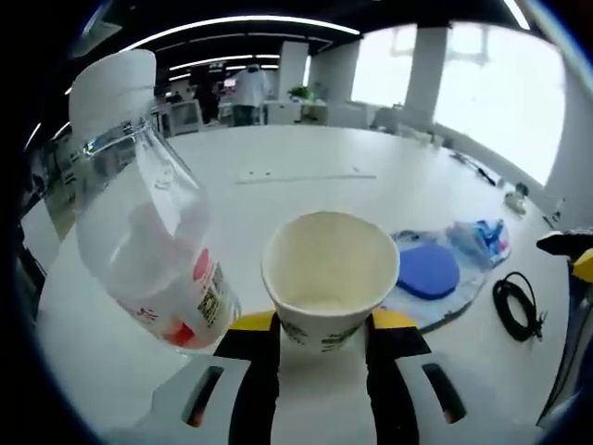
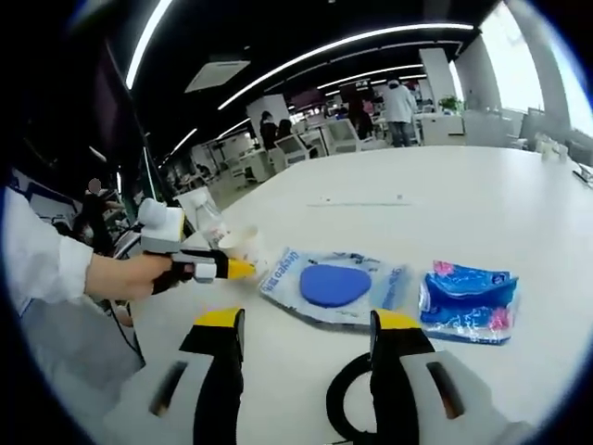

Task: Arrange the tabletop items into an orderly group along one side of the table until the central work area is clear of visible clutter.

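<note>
A: Where's our left claw (image 1: 324, 324) w/ the cup (image 1: 329, 276)?
B: We're grasping it: cup sits upright btwn both jaws, yellow pads pressed on its lower sides. Bottle (image 1: 146, 209) is just left of the claw, tilted, white cap up, touching or nearly touching the left jaw; can't tell which.
A: What's to our right?
B: Clear pouch w/ a blue pad (image 1: 428, 271), then a blue packet (image 1: 482, 239) past it, and a black cable (image 1: 519, 306) farther right, all on the table (image 1: 306, 176).
A: Right claw (image 2: 310, 334)?
B: Released, jaws wide apart, nothing btwn the tips. Cable coil (image 2: 345, 408) lies low btwn the jaws near their base. Pouch (image 2: 335, 285) is just ahead, packet (image 2: 468, 301) ahead-right. Ahead-left we see the left claw (image 2: 227, 269) in a hand (image 2: 125, 276), on the cup (image 2: 243, 246).
</note>
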Motion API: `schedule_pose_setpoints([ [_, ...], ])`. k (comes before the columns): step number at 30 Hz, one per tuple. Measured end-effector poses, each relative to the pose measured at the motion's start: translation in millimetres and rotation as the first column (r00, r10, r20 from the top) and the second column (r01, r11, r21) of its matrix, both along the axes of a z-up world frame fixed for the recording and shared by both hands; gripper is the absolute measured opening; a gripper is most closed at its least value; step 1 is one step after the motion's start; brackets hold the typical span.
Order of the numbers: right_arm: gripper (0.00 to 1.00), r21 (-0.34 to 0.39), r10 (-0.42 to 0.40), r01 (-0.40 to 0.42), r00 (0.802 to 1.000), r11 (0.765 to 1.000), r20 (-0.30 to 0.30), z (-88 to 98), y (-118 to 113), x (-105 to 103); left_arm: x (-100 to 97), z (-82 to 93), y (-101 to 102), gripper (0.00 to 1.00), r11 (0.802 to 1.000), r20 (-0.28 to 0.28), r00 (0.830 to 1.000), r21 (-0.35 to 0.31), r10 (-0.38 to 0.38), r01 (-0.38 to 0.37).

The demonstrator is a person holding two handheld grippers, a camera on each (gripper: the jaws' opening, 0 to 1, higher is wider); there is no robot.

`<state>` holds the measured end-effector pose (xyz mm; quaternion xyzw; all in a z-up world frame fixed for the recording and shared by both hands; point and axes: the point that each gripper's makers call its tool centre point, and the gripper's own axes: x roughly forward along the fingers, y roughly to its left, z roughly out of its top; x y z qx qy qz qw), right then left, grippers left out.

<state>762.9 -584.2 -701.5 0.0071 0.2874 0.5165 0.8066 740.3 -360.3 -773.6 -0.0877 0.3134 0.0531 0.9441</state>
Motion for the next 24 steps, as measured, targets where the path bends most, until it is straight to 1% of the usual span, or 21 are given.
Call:
schedule_pose_setpoints([
  [8, 0.51, -0.006, -0.038, 0.038, 0.999, 0.999, -0.016, -6.0, -16, 2, -3.7, 1.4, -6, 0.32, 1.000, -0.001, 1.000, -0.006, 0.011, -0.011],
  [12, 0.51, -0.004, -0.044, 0.044, 0.999, 0.999, -0.015, -5.8, -19, 2, -5.1, -0.3, -7, 0.32, 1.000, -0.006, 1.000, 0.000, 0.013, -0.013],
  [15, 0.51, -0.007, -0.042, 0.042, 0.999, 0.999, -0.013, -6.2, -21, 1, -5.1, -0.5, -6, 0.32, 1.000, -0.003, 1.000, -0.009, 0.026, -0.026],
  [24, 0.51, -0.011, -0.053, 0.053, 0.998, 0.999, -0.016, -8.9, -30, 1, -2.4, -2.9, -4, 0.32, 1.000, -0.011, 1.000, -0.002, 0.025, -0.025],
])
